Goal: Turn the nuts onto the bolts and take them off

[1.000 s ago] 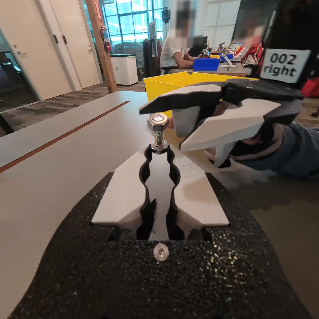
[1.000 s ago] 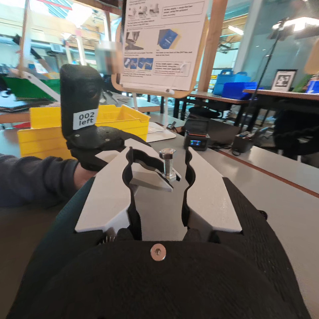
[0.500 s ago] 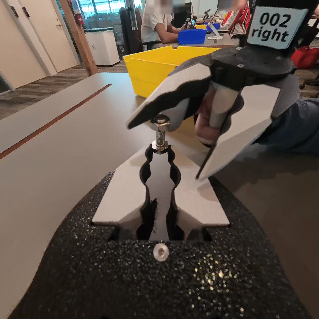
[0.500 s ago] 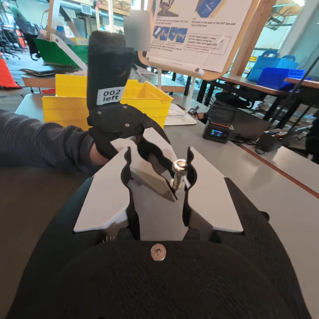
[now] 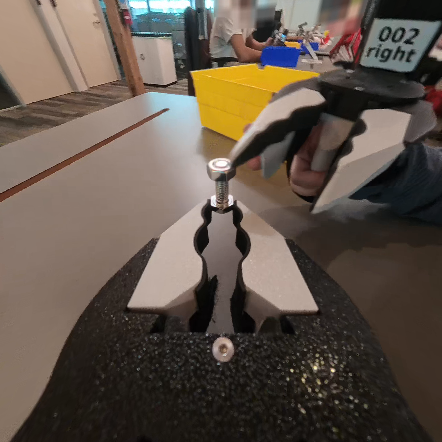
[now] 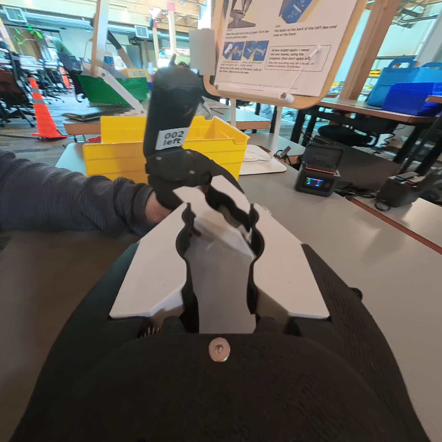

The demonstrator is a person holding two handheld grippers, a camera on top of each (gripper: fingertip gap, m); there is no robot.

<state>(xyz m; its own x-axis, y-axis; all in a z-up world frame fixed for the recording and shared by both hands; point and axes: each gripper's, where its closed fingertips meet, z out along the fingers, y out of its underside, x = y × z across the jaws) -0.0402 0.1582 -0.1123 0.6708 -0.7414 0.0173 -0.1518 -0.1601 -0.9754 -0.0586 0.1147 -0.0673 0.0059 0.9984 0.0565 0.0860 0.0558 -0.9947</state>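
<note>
My left gripper (image 5: 221, 208) is shut on a steel nut (image 5: 222, 203) at its fingertips, just above the grey table (image 5: 95, 215). A bolt (image 5: 220, 181) stands upright in the nut, its hex head (image 5: 219, 168) on top. My right gripper (image 5: 272, 185) comes in from the right, open; one of its fingertips (image 5: 235, 159) touches the edge of the bolt head. In the right wrist view the right gripper (image 6: 220, 208) is open with the left gripper's white fingers (image 6: 222, 239) between its jaws. The bolt is hidden there behind the right finger.
A yellow bin (image 5: 239, 95) stands on the table behind the grippers; it also shows in the right wrist view (image 6: 215, 148). An instruction board on a white stand (image 6: 275, 47) and a small black device with a screen (image 6: 318, 177) are at the right. A person sits at a far desk. Tip to tip, the grippers are about 6 cm apart.
My right gripper has drawn back to the right off the bolt head, which now shows uncovered. It stays open. My left gripper still holds the nut.
</note>
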